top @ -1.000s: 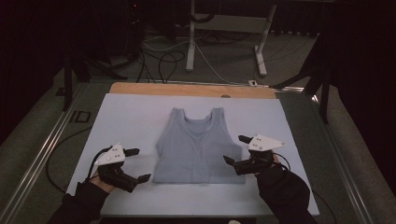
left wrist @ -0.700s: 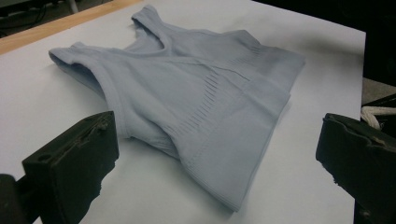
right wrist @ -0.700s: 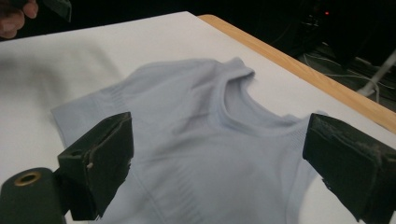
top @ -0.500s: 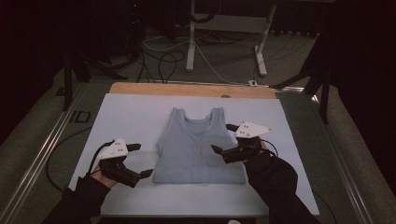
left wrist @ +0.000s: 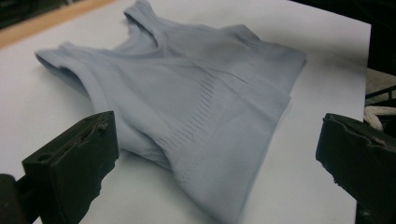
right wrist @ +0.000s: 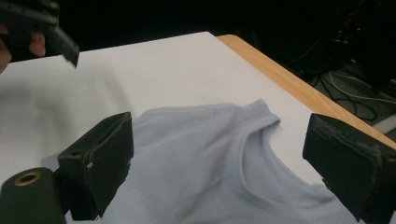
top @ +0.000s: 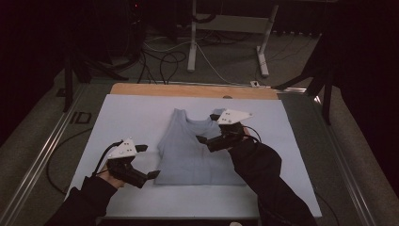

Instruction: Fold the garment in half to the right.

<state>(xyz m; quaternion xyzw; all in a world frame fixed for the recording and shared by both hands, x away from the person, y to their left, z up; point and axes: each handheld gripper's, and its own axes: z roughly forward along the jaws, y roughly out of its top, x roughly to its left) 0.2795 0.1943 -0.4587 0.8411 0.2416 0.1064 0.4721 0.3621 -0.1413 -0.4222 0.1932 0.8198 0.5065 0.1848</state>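
A pale blue tank top [top: 186, 153] lies flat in the middle of the white table cover [top: 131, 117], neck toward the far edge. My left gripper [top: 149, 161] stands open beside the top's near left hem corner, not touching the cloth. In the left gripper view the tank top [left wrist: 196, 93] lies beyond the wide-apart jaws of the left gripper [left wrist: 215, 154]. My right gripper [top: 207, 128] hovers open over the top's right shoulder strap. In the right gripper view the neckline and strap of the tank top [right wrist: 210, 158] lie between the jaws of the right gripper [right wrist: 219, 161].
A wooden strip [top: 188, 90] borders the table's far edge. Behind it, cables and a white stand's legs [top: 226, 47] are on the dark floor. Metal rails run along both table sides. The left gripper [right wrist: 42, 28] and its hand appear far off in the right gripper view.
My right gripper has moved forward and left, from the top's right side onto its right shoulder area. My left gripper has shifted slightly toward the hem corner. Both stay open.
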